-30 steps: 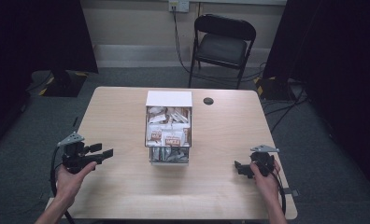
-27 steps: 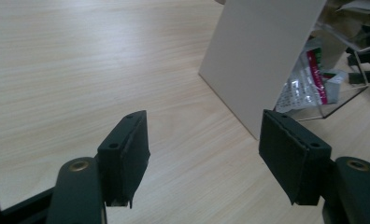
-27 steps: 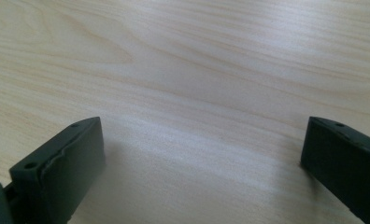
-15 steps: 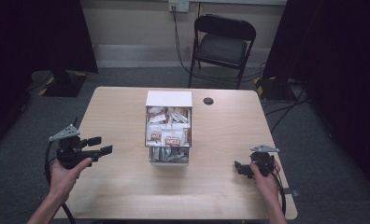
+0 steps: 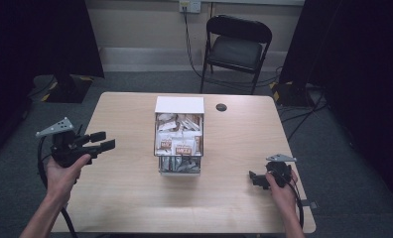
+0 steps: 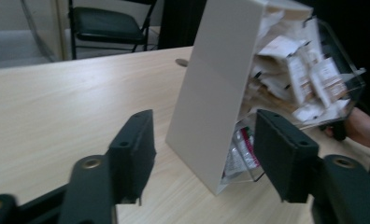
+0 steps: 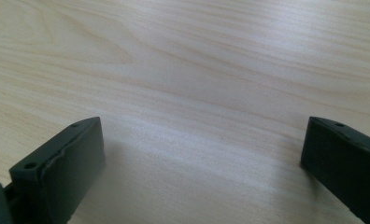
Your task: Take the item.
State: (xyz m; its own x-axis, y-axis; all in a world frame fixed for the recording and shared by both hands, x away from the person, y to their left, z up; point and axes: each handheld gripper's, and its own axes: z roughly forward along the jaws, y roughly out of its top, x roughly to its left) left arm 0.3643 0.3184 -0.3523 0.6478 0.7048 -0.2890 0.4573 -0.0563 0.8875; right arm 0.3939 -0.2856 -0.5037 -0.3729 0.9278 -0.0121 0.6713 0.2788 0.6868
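Observation:
A clear dispenser box (image 5: 179,139) with a white top, packed with paper sachets, stands mid-table. Held above the table's left side, my left gripper (image 5: 102,140) points right at the box from a short way off. Its jaws are open and have just been closing a little, with nothing between them. In the left gripper view the box's white side panel (image 6: 216,93) and sachets (image 6: 309,79) stand beyond the left gripper (image 6: 204,140). My right gripper (image 5: 254,178) rests low at the table's front right, open. The right gripper view has the right gripper (image 7: 204,140) over bare wood.
The light wooden table (image 5: 125,188) has a small black round disc (image 5: 221,107) behind the box to its right. A black folding chair (image 5: 236,47) stands beyond the far edge. Dark curtains flank the room on both sides.
My left hand has lifted its gripper higher and slightly outward from the table's left side. The right hand and the box have stayed where they were.

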